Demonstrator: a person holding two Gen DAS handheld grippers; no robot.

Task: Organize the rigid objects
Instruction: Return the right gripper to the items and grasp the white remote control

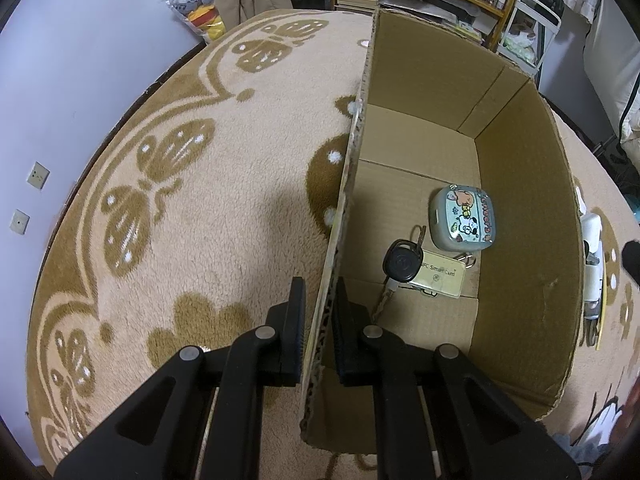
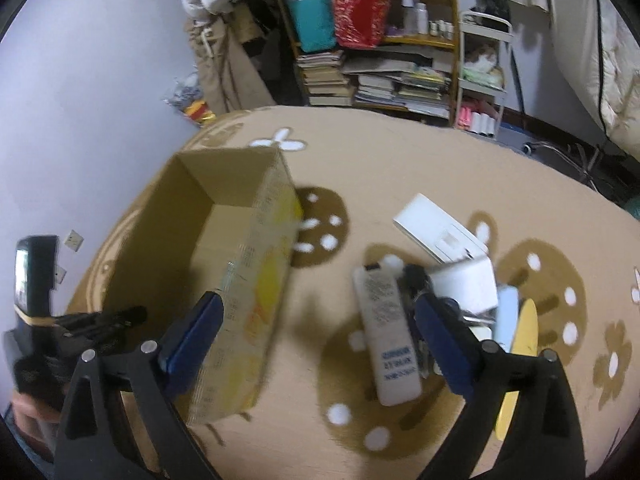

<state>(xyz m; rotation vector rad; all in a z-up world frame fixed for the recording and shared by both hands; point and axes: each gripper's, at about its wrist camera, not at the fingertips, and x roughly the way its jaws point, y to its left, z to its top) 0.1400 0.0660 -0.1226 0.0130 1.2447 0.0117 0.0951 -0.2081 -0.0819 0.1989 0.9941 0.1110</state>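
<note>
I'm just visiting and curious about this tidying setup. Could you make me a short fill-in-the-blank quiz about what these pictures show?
1. The left gripper is clamped on the ____ of the cardboard box.
2. Inside the box, next to the cartoon-printed case, lies a black car ____.
3. The right gripper is ____ and holds nothing.
4. The white bottle lies on the ____, outside the box.

Missing words: wall; key; open; rug
</note>
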